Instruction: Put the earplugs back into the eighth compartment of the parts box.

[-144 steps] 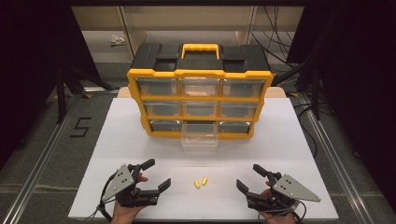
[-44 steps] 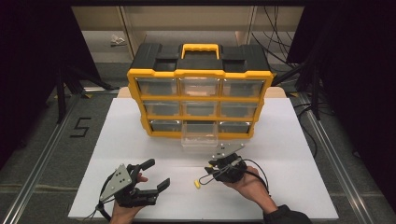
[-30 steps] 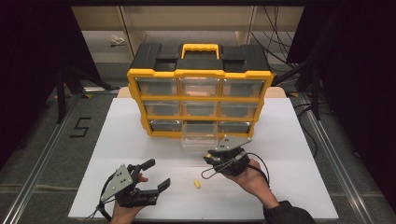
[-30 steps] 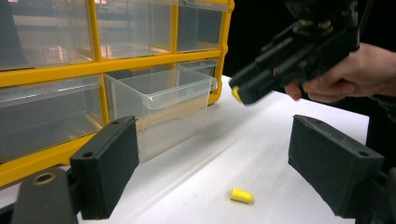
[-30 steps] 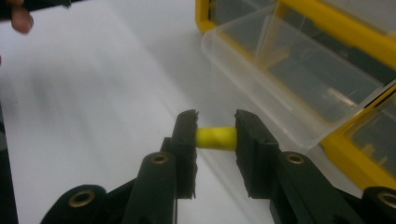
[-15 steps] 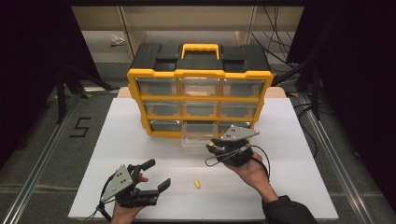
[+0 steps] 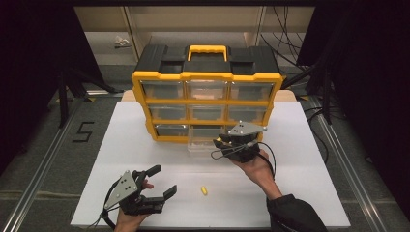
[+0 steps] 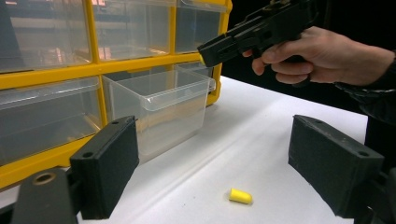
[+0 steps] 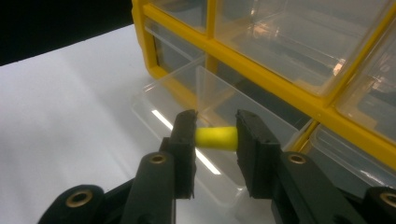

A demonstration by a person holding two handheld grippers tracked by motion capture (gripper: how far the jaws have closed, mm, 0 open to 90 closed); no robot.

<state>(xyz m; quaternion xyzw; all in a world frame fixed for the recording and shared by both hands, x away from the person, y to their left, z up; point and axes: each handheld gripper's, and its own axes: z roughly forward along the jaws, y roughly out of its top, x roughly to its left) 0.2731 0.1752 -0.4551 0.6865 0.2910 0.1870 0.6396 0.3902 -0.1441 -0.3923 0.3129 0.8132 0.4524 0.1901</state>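
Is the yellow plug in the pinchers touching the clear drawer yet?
Apart. The left gripper view shows the right gripper up in the air above the drawer; the right gripper view shows the plug clamped between its fingers.

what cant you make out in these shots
- Contents of the closed drawers in the yellow organizer: high view, too small and glary.
- Whether the yellow plug held by the right gripper hangs over the open drawer or short of it: right gripper view, depth unclear; high view, gripper body covers it.
- The second plug on the table: too small for detail.
- Left gripper: jaw bases cut off by the bottom edge of the left gripper view.
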